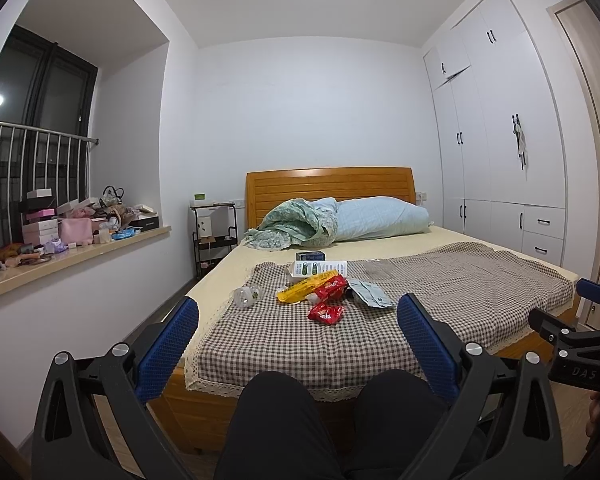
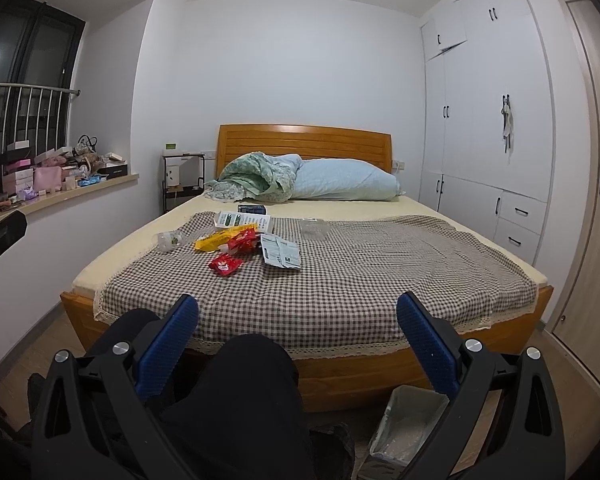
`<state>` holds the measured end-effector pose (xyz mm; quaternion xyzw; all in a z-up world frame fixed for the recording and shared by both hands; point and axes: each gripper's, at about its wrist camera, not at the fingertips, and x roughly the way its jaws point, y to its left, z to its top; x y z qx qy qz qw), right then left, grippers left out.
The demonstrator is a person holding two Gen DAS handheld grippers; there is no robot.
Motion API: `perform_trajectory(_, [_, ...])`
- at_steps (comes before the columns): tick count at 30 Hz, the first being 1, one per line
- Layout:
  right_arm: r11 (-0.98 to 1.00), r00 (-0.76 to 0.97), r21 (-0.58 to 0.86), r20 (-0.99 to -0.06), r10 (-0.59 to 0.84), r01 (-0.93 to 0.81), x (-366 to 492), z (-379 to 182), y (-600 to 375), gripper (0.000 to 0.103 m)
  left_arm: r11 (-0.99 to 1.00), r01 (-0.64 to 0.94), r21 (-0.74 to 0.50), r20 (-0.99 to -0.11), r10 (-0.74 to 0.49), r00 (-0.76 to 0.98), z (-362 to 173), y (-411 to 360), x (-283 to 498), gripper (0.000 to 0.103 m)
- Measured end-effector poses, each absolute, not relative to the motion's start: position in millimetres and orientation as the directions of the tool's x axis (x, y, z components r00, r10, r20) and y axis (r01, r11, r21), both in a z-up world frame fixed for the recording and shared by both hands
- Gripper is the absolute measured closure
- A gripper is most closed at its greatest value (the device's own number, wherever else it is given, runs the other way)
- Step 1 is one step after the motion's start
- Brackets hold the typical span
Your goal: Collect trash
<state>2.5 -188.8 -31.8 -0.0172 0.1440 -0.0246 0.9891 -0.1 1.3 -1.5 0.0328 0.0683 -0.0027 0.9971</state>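
Both my left tongs point(image 1: 298, 316) and right tongs point(image 2: 298, 316) are spread wide, empty. Trash sits mid-frame on the brown checked bedspread point(image 2: 380, 264): red snack wrappers point(image 2: 225, 264), yellow packet point(image 2: 212, 242), crumpled clear bottle point(image 2: 168, 240). My dark-trousered knees point(image 2: 236, 380) block the lower frame; grey lined bin point(image 2: 408, 420) lower right.

From my left wrist view I read "DAS" moulded on the black body of my right gripper point(image 1: 594, 300). The printing on the bed's wrappers and boxes is too small for me.
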Motion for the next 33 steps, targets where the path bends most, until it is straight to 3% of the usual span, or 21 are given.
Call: perform_trajectory(33, [0.999,0.954,-0.011,-0.296,-0.051,0.050,4.7,-31.2,-194.2,0.008,0.998,0.012,0.062,-0.145,-0.002,0.989,-5.8,2.9,3.4,0.007])
